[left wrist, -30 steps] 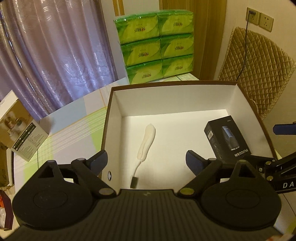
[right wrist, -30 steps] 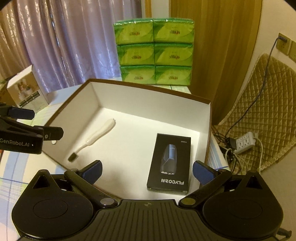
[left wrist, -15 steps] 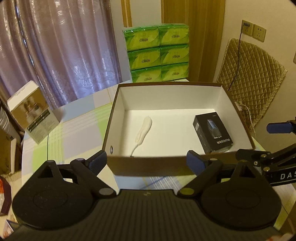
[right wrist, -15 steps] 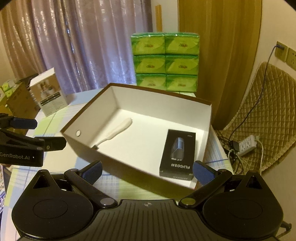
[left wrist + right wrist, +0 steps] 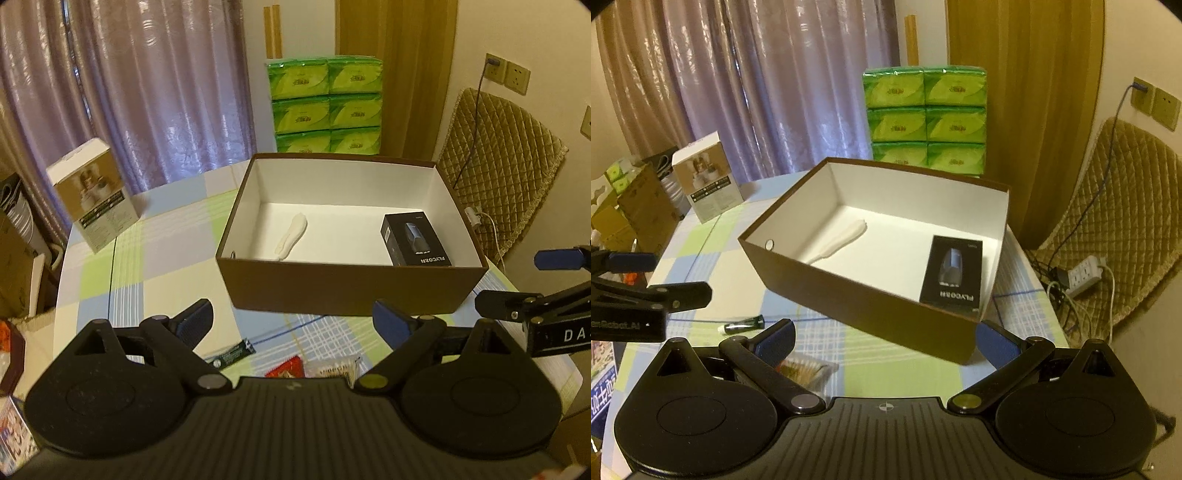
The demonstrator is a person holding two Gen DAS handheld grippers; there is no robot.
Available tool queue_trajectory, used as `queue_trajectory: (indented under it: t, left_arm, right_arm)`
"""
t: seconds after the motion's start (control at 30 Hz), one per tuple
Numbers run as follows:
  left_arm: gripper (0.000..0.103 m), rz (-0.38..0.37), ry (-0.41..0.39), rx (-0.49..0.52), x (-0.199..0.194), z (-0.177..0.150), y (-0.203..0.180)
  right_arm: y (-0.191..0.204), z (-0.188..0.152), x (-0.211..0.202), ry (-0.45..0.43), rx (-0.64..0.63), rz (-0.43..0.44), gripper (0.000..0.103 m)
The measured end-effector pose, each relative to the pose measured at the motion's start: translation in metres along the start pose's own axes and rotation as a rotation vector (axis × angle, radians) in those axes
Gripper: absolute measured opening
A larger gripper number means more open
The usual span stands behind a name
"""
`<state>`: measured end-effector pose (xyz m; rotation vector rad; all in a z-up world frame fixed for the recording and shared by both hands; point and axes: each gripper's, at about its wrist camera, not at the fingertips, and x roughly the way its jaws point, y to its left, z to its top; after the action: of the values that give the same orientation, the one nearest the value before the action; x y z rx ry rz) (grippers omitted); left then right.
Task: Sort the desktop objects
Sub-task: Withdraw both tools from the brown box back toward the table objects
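A brown cardboard box (image 5: 347,286) (image 5: 857,299) with a white inside sits on the checked tablecloth. Inside lie a white USB fan (image 5: 291,238) (image 5: 842,240) and a black Flyco carton (image 5: 415,240) (image 5: 955,273). My left gripper (image 5: 293,323) is open, held short of the box's near wall, nothing between its fingers. My right gripper (image 5: 884,341) is open too, in front of the box's right corner. On the cloth near the grippers lie a green-black battery (image 5: 234,354) (image 5: 744,325), a red packet (image 5: 286,369) and a clear packet (image 5: 338,365) (image 5: 805,371).
A white and brown product carton (image 5: 94,192) (image 5: 707,184) stands at the table's far left. Green tissue packs (image 5: 325,107) (image 5: 925,118) are stacked behind the box. A quilted chair (image 5: 498,184) and a power strip (image 5: 1086,273) are on the right.
Both grippers have pulled back and up from over the box; the box now looks smaller, and the battery and packets on the cloth have come into view. Both stay open.
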<state>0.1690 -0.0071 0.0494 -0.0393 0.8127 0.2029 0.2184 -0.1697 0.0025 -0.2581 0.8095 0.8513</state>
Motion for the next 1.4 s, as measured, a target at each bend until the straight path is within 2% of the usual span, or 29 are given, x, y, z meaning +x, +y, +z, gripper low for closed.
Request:
queue_trajectory:
  t: [0.47, 0.73, 1.4]
  left_arm:
    - [0.091, 0.02, 0.089, -0.051, -0.007, -0.056, 0.003]
    - [0.091, 0.031, 0.137, -0.092, -0.014, -0.087, 0.019]
    - [0.091, 0.063, 0.202, -0.16, -0.02, -0.136, 0.044]
  right_arm:
    - [0.002, -0.033, 0.001, 0.092, 0.029, 0.029, 0.101]
    - [0.007, -0.051, 0.002, 0.128, 0.021, 0.058, 0.101]
    - [0.031, -0.092, 0.024, 0.191, -0.15, 0.181, 0.101]
